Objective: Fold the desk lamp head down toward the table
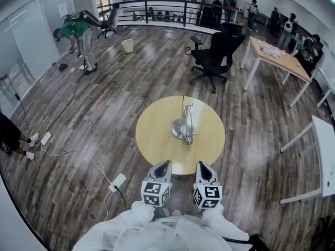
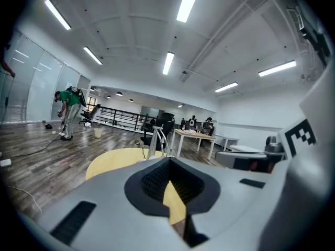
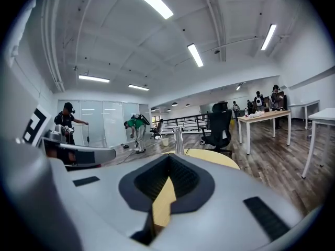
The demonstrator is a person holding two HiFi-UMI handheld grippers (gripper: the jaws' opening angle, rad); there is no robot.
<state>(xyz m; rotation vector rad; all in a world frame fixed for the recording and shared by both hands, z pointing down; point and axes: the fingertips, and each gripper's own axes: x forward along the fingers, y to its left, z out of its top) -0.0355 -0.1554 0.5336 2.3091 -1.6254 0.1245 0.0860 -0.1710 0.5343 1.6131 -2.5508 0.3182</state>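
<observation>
Pale yellow wood makes up the round tabletop [image 1: 157, 140] in front of us. The silver desk lamp [image 1: 184, 125] stands near its middle, with its round base on the wood and its thin arm rising upright; we cannot make out how the head is tilted. We hold the left hand-held gripper [image 1: 164, 163] and the right hand-held gripper [image 1: 202, 165] side by side over the near rim, both pointing toward the lamp and well apart from it. Each has its jaws closed together with nothing between them. Beyond the tabletop a black office chair [image 1: 214, 56] stands on the plank floor, with a light wooden desk [image 1: 277, 56] to its right. At far left a person in a green top [image 1: 78, 33] bends over.
</observation>
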